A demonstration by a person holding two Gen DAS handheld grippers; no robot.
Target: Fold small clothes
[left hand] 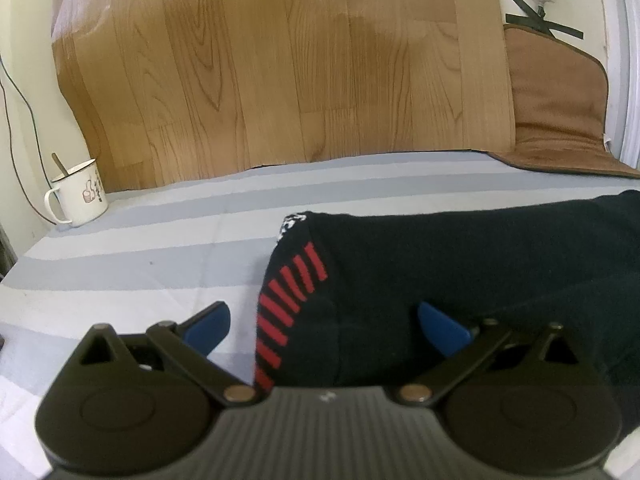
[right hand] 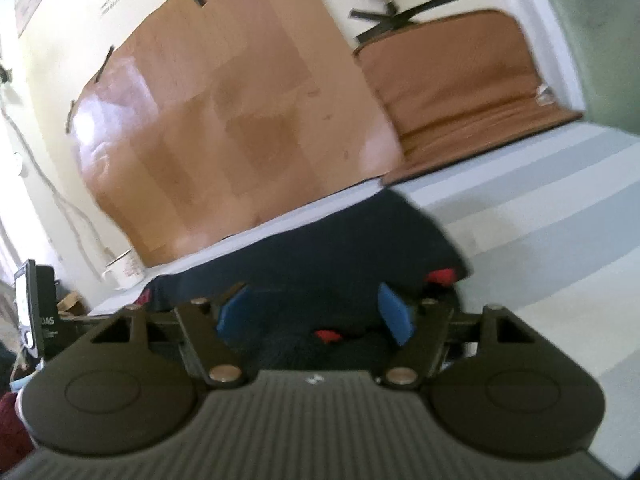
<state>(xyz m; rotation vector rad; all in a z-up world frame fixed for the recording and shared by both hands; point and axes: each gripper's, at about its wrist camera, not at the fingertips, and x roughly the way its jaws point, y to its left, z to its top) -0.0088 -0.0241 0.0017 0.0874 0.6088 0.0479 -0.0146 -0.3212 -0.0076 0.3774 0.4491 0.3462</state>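
Wood-grain sheeting covers the wall behind a bed, with a brown padded cushion leaning in the corner to its right. Spread over the bed is a sheet in pale grey and white stripes. On the far left of it, close to the wall, stands a white enamel mug with a spoon handle sticking out.

Lying on the sheet is a black sock, marked with short red bars along one edge and some white lettering near its end. In the left wrist view it stretches from the middle of the frame off to the right.

The left claw is spread wide, released, its blue pads well apart. The red-barred edge of the sock runs between them, with one pad over bare sheet and the other over black cloth; neither presses on the fabric.

The right claw is likewise released, its blue pads apart, with dark cloth and small red patches showing below and between them. This view is blurred, so whether the pads brush the sock is hard to say, though they do not seem to pinch it. At its left edge a dark device stands beside the bed.
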